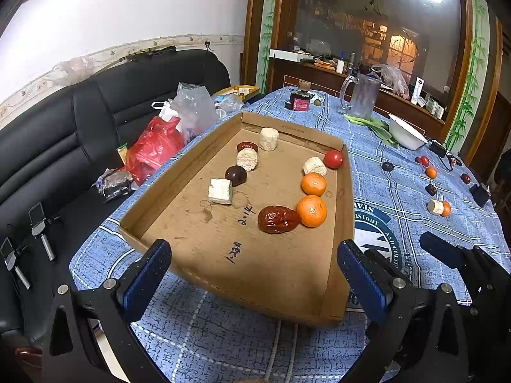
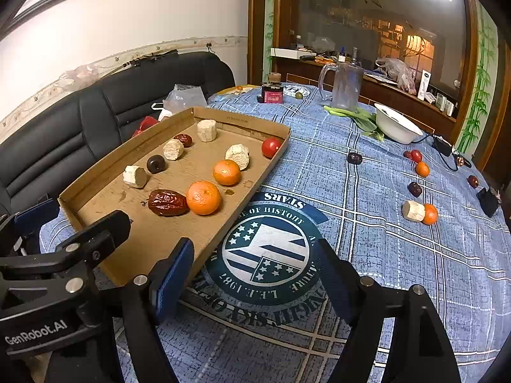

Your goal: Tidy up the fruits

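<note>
A cardboard tray [image 1: 179, 166] [image 2: 105, 159] lies on the blue tablecloth. It holds two oranges [image 1: 311, 210] [image 2: 203, 198], a big red date [image 1: 278, 219] [image 2: 167, 203], a tomato [image 1: 333, 159] [image 2: 271, 147], dark plums and several pale chunks. Loose on the cloth at right lie a pale chunk [image 2: 413, 211] touching an orange [image 2: 430, 214], another orange [image 2: 422, 169], a tomato [image 2: 415, 155] and dark dates [image 2: 415, 189]. My left gripper [image 1: 255, 274] is open and empty at the tray's near edge. My right gripper [image 2: 255, 282] is open and empty over the cloth's emblem.
A white bowl [image 2: 396, 126], greens, a glass pitcher [image 2: 343, 86] and a dark jar [image 2: 272, 92] stand at the table's far side. Black adapters and a cable [image 2: 442, 145] lie at far right. A black sofa [image 1: 64, 134] with plastic bags sits left of the table.
</note>
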